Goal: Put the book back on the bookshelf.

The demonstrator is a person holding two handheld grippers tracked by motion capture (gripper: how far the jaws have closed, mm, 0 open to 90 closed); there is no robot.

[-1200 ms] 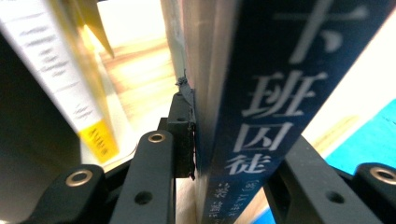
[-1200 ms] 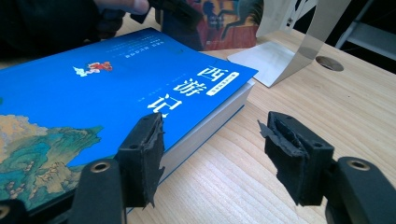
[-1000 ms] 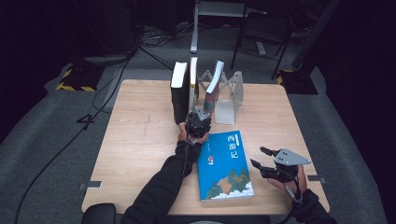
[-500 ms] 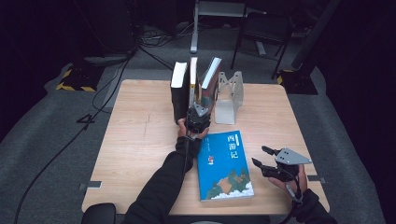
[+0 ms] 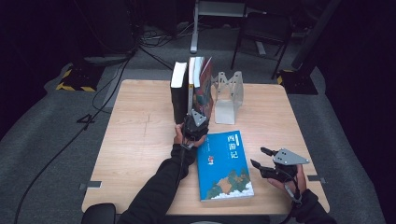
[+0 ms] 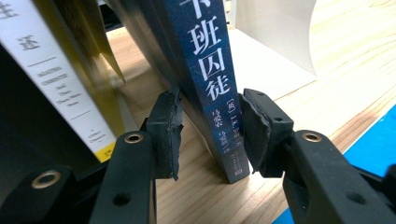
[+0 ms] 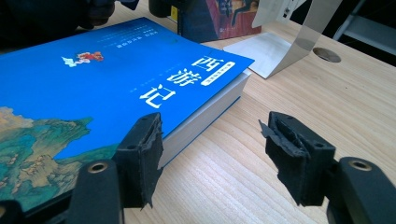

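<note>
A dark blue book (image 6: 205, 70) stands on end at the right of a row of upright books (image 5: 187, 86). My left gripper (image 6: 210, 126) straddles the foot of its spine. Its jaws have just been opening, and the left pad (image 6: 168, 130) stands slightly off the book, so the gripper is open. In the high view the left gripper (image 5: 196, 115) sits right in front of the row. A bright blue book (image 5: 225, 164) lies flat near the front edge. My right gripper (image 7: 212, 154) is open beside that book's corner (image 7: 233, 84), with only bare table between its pads.
A bent metal bookend (image 5: 229, 98) stands right of the row, a gap apart from the dark blue book. Left of it in the row are a white-spined book (image 6: 51, 79) and a black one (image 5: 179, 91). The wooden table (image 5: 140, 140) has free room on its left half.
The dark blue book, which leaned right toward the bookend, now stands upright against the row. The left gripper's jaws have widened around it. The right gripper has not moved.
</note>
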